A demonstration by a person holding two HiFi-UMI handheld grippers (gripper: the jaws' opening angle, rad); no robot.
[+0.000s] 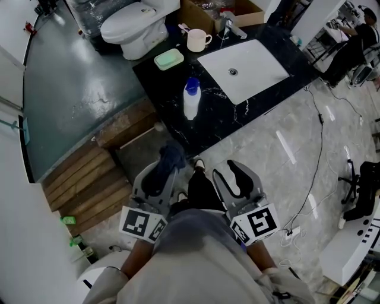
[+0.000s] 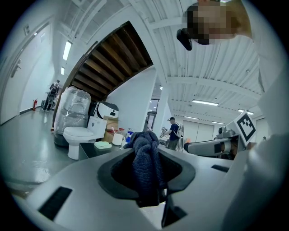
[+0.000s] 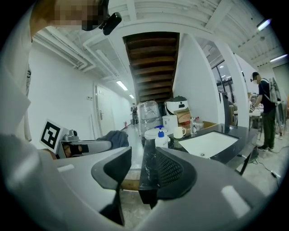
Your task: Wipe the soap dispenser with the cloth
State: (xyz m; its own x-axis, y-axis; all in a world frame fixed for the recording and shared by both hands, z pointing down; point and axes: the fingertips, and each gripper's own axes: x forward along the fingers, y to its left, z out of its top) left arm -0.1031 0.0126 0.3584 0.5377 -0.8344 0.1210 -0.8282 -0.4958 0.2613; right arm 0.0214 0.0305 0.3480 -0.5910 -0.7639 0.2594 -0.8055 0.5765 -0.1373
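Toilet [image 1: 133, 27], mug [image 1: 197, 40], green dish [image 1: 169, 59] — white sink [image 1: 261, 64]

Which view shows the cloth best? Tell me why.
The left gripper view: the dark blue cloth fills the centre, bunched and clamped between the jaws. The head view shows only its top from above; the right gripper view, a small bundle at left.

This is a mock bathroom set up in a big lab or workshop hall. A toilet [image 1: 133, 27] and a black marble counter [image 1: 172, 119] with a white sink [image 1: 258, 65], faucet [image 1: 228, 27], mug [image 1: 197, 40] and soap dispenser [image 1: 190, 100] stand in the open beneath a wooden staircase [image 2: 113, 63]. Around them are a wooden pallet [image 1: 89, 178], a cardboard box [image 1: 199, 15], loose floor cables [image 1: 317, 154] and an office chair [image 1: 356, 190], and a person [image 1: 356, 41] works at a bench.
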